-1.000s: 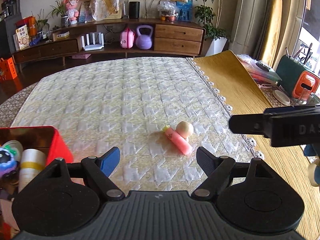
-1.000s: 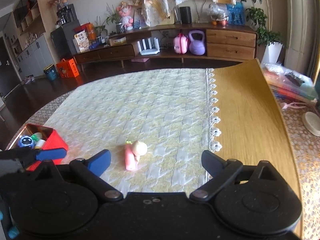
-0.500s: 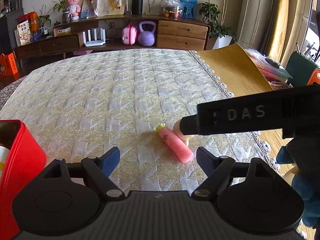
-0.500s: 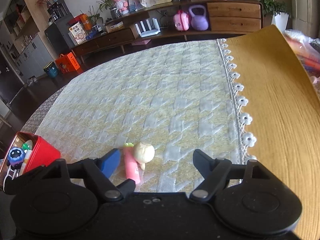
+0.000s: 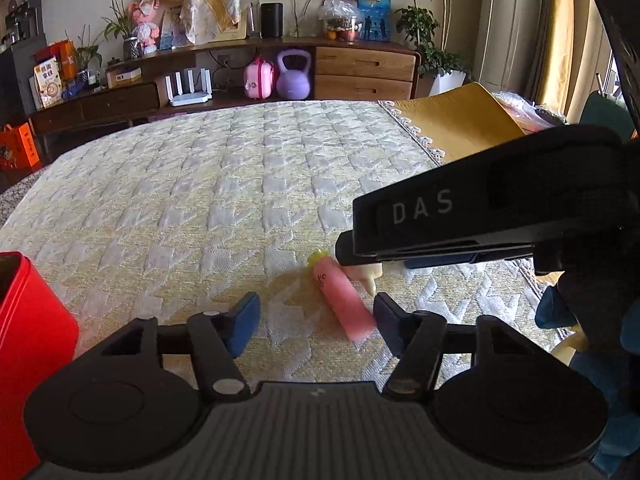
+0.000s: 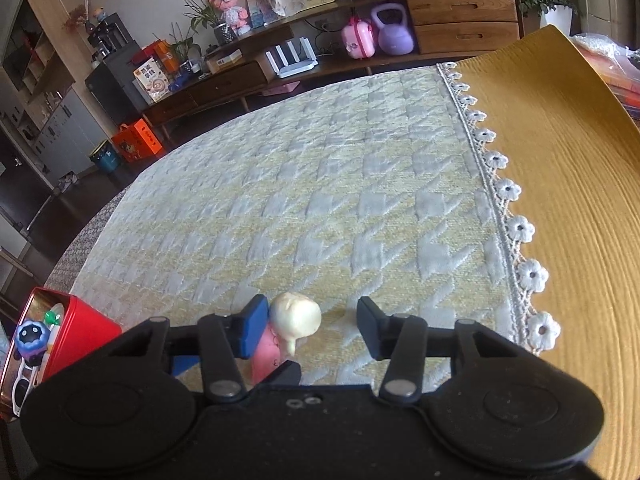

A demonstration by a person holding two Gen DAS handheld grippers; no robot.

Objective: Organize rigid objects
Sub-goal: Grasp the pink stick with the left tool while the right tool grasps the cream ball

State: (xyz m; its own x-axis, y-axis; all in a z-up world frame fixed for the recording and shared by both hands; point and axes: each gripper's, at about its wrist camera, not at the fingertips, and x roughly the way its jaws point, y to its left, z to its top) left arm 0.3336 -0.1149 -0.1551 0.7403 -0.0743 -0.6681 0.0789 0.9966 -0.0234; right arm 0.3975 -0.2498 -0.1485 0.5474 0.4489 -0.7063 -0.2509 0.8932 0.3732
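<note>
A pink tube (image 5: 343, 300) with a yellow cap lies on the quilted cloth. It is between the jaws of my left gripper (image 5: 316, 328), close to the right pad, and the jaws are closing with a gap left. A cream toy figure (image 6: 296, 320) rests against the tube (image 6: 264, 356). My right gripper (image 6: 312, 332) has its jaws closing around the figure. The left pad is against the figure, while the right pad stands clear of it. In the left wrist view the right gripper's black body (image 5: 460, 216) crosses from the right and hides most of the figure (image 5: 366, 274).
A red tin (image 6: 86, 334) with several small toys stands at the left, its wall (image 5: 28, 360) beside my left gripper. A mustard mat (image 6: 568, 184) with a lace edge (image 6: 506, 190) covers the table's right side. A sideboard stands beyond the far table edge.
Both grippers came down and forward onto the tube and figure, and both sets of jaws narrowed. The right gripper now reaches across the left wrist view over the figure.
</note>
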